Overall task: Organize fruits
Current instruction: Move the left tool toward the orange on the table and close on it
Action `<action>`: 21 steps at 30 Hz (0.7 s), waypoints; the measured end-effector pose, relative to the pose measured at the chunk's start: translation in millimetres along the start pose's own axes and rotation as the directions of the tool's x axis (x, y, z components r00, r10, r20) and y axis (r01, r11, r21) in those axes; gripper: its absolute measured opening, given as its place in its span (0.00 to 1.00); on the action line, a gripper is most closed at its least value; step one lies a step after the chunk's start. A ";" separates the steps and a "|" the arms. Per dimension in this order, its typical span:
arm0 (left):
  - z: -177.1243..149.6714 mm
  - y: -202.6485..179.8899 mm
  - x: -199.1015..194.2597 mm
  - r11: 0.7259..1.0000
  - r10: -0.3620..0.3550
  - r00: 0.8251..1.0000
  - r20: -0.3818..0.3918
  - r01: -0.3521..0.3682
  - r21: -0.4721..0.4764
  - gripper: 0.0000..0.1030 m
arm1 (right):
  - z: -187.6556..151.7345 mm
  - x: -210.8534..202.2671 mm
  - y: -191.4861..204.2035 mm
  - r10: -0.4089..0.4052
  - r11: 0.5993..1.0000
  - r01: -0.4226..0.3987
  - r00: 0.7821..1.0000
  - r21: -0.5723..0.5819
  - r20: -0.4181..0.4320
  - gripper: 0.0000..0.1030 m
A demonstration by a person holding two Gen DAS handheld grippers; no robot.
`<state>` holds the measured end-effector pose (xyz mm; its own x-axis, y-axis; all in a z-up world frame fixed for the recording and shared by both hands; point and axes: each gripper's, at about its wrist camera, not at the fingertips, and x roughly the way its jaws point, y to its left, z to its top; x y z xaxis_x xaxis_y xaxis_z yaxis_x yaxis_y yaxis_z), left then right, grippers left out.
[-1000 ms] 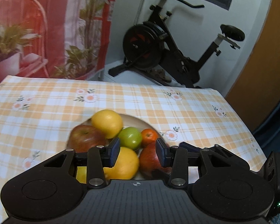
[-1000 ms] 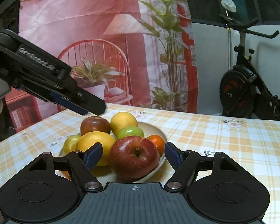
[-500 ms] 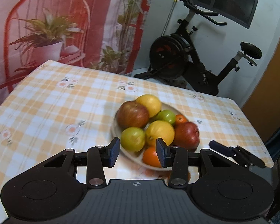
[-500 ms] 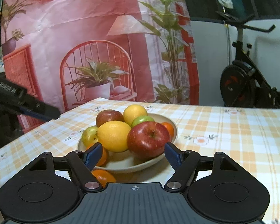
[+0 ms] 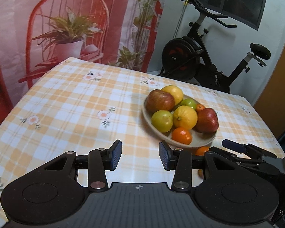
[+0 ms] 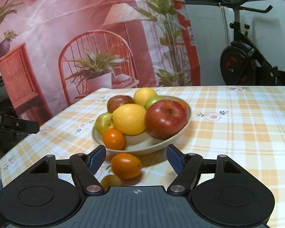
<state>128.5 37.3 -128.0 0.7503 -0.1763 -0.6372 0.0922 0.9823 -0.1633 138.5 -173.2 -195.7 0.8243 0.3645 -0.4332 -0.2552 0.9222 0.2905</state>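
Observation:
A beige bowl (image 5: 148,116) (image 6: 187,122) on the checked tablecloth holds two red apples, two lemons, green fruits and small oranges. One loose orange (image 6: 126,165) (image 5: 202,150) lies on the cloth just in front of the bowl. It sits between the fingers of my right gripper (image 6: 135,157), whose jaws are closing without touching it. A yellowish fruit (image 6: 111,180) lies close under that gripper. My left gripper (image 5: 140,156) is open over bare cloth, left of the bowl, with nothing between its fingers.
The checked tablecloth (image 5: 70,110) stretches wide to the left of the bowl. The table's right edge (image 5: 266,125) is near the bowl. An exercise bike (image 5: 205,60) and a printed backdrop (image 6: 76,38) stand behind the table.
My left gripper has drawn back from over the bowl and shifted left, so the bowl now lies to its right. The right gripper backed off slightly, and the loose orange appeared between its fingers.

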 end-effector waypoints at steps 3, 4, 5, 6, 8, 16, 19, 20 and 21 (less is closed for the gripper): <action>-6.6 7.7 -3.6 1.000 0.008 1.000 0.005 -0.008 -0.022 0.44 | -0.8 6.2 6.5 -0.010 1.000 0.010 1.000 0.009 -0.020 0.62; -7.9 9.7 -4.2 1.000 0.010 1.000 0.007 -0.010 -0.026 0.44 | -1.2 7.8 9.1 -0.017 1.000 0.018 0.999 0.007 -0.027 0.62; -9.3 11.1 -5.2 0.999 0.010 1.000 0.010 -0.010 -0.030 0.44 | -1.4 9.2 10.9 -0.022 1.000 0.022 0.999 0.003 -0.032 0.62; -10.8 12.1 -6.3 0.999 0.007 1.000 0.013 -0.007 -0.032 0.44 | -2.2 9.8 11.6 -0.022 1.000 0.022 0.999 0.002 -0.035 0.62; -13.2 12.8 -7.9 1.000 -0.002 1.000 0.018 0.002 -0.029 0.44 | -2.5 11.5 13.0 -0.028 1.000 0.028 0.999 -0.004 -0.045 0.62; -22.6 11.5 -10.5 0.999 -0.045 0.999 0.015 0.045 -0.010 0.45 | -1.8 24.0 13.4 -0.050 0.999 0.051 0.994 0.010 -0.100 0.54; -26.4 10.7 -10.9 0.999 -0.053 0.999 0.010 0.053 -0.005 0.48 | -2.1 28.0 16.2 -0.046 0.999 0.047 0.992 0.003 -0.121 0.52; -27.5 10.1 -10.5 0.999 -0.054 0.999 0.006 0.054 -0.003 0.49 | -2.4 28.6 16.8 -0.045 0.999 0.045 0.991 0.000 -0.125 0.52; -28.5 9.3 -10.0 0.998 -0.055 0.998 0.003 0.055 -0.002 0.50 | -2.6 29.1 17.0 -0.042 0.999 0.042 0.991 -0.001 -0.129 0.52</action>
<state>103.1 46.4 -144.6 0.7463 -0.2302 -0.6246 0.1320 0.9709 -0.2001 156.9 -146.6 -205.6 0.7622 0.3389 -0.5516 -0.2203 0.9369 0.2714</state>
